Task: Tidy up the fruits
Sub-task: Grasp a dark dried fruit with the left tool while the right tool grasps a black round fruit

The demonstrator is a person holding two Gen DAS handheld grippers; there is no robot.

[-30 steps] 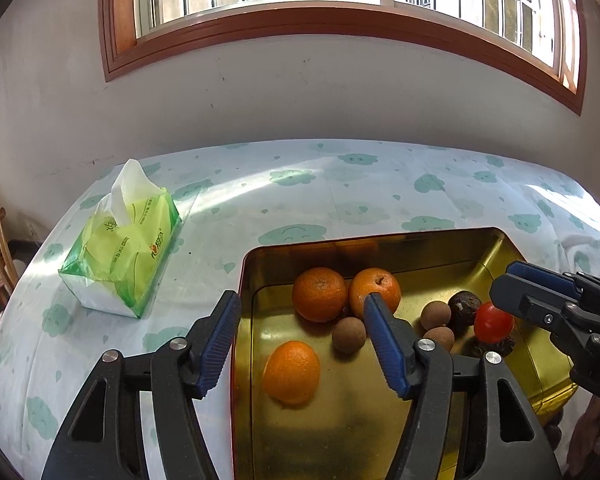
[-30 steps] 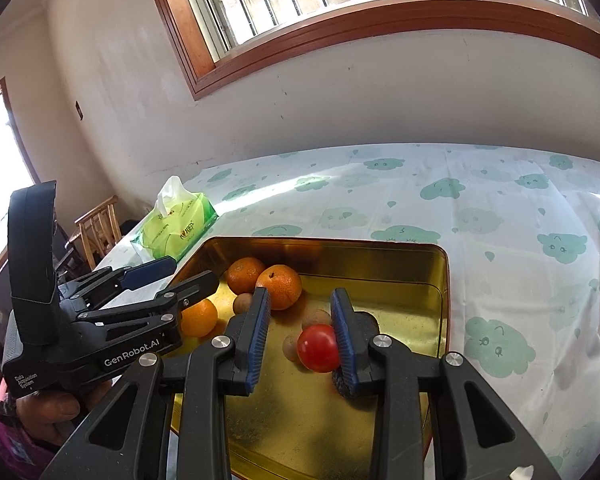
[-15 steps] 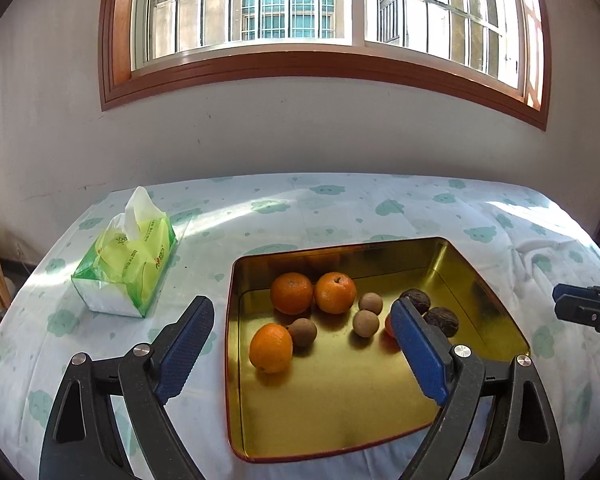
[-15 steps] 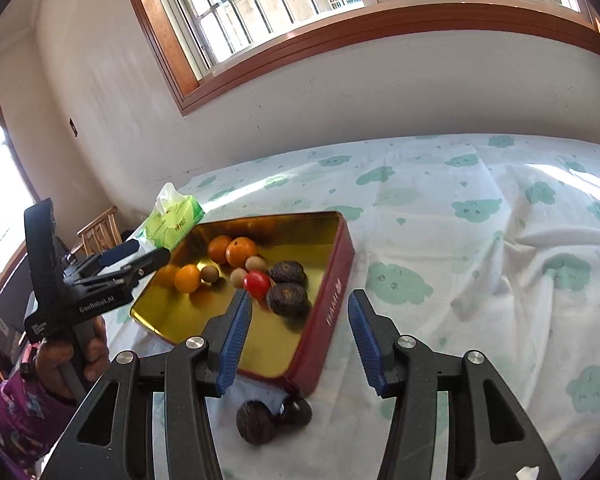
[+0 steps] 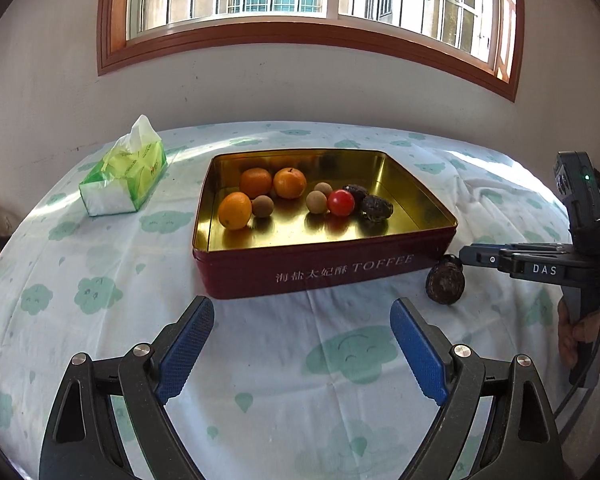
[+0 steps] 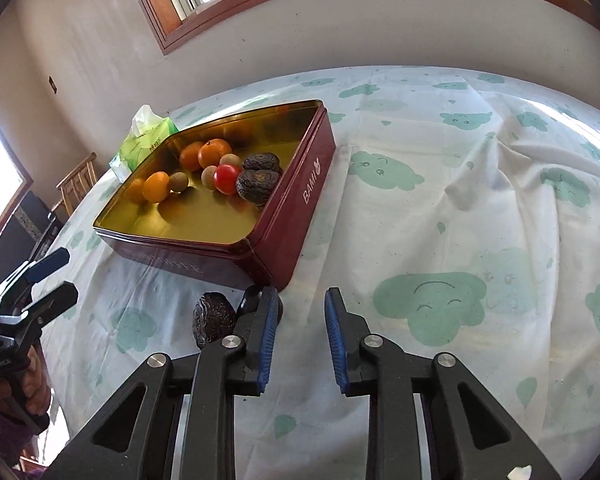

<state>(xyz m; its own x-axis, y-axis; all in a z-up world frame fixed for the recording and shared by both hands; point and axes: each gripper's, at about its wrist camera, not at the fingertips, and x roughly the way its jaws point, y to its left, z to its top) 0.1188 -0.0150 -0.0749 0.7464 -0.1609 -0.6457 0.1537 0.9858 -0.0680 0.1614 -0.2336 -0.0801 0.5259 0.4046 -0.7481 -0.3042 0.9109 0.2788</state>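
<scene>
A dark red tin (image 5: 324, 268) with a gold inside holds three oranges (image 5: 256, 182), several small brown round fruits (image 5: 316, 201), a red tomato (image 5: 341, 202) and two dark wrinkled fruits (image 5: 376, 207). My left gripper (image 5: 304, 332) hangs open over the cloth in front of the tin, nothing between its fingers. Another dark wrinkled fruit (image 6: 214, 320) lies on the cloth off the tin's corner, with a second dark one (image 6: 250, 298) partly hidden behind my right gripper's left finger. The right gripper (image 6: 298, 312) is shut to a narrow gap, empty, just right of those fruits.
A green tissue pack (image 5: 124, 180) lies left of the tin. The cloud-print tablecloth (image 6: 460, 200) is rumpled to the right. A wooden chair (image 6: 78, 180) stands past the table's left edge. A hand (image 5: 588, 340) holds the right gripper's handle at the right.
Both grippers drew back from the tin. The right let go of the tomato, which stays in the tin, then narrowed its jaws down by the dark fruits outside. The left jaws widened.
</scene>
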